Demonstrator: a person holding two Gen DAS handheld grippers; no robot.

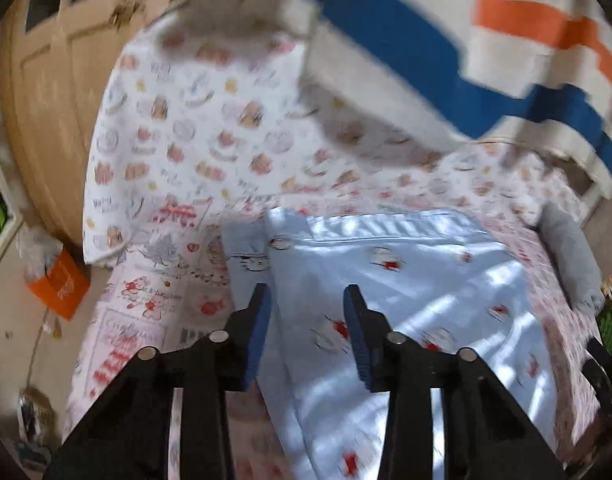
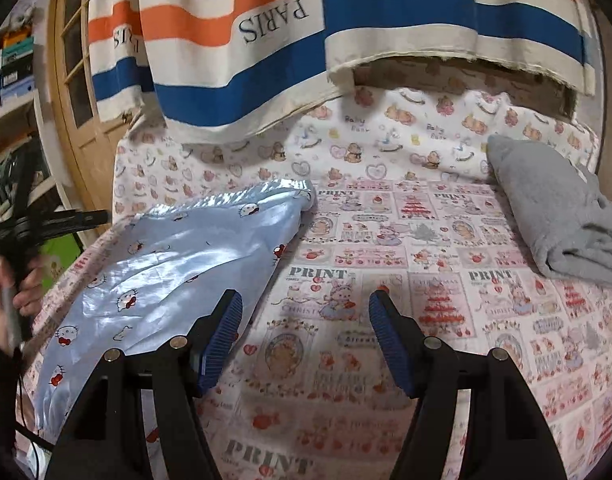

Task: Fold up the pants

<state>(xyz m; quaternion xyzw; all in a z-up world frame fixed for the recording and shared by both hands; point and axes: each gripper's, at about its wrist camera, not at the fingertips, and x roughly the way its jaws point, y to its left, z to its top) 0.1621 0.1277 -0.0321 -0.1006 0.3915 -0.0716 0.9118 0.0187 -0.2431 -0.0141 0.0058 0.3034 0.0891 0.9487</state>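
Light blue satin pants point(image 1: 405, 280) with a cartoon cat print lie flat on a bed covered by a pink printed sheet point(image 1: 154, 300). Their elastic waistband point(image 1: 389, 226) is at the far end in the left wrist view. My left gripper point(image 1: 307, 298) hovers over the pants near their left edge, its jaws apart with nothing pinched between them. In the right wrist view the pants point(image 2: 166, 264) lie at the left. My right gripper point(image 2: 306, 298) stands open over the bare sheet point(image 2: 385, 248), and its left finger overlaps the pants' right edge. A hand point(image 2: 24, 292) holds the left tool at the far left.
A folded grey cloth point(image 2: 553, 216) rests on the bed's right side. A striped fabric point(image 2: 266, 60) printed "PARIS" hangs over the head of the bed, above a bear-print cover point(image 2: 385, 140). A wooden door point(image 2: 78, 92) stands at the left. An orange box point(image 1: 62, 286) lies on the floor.
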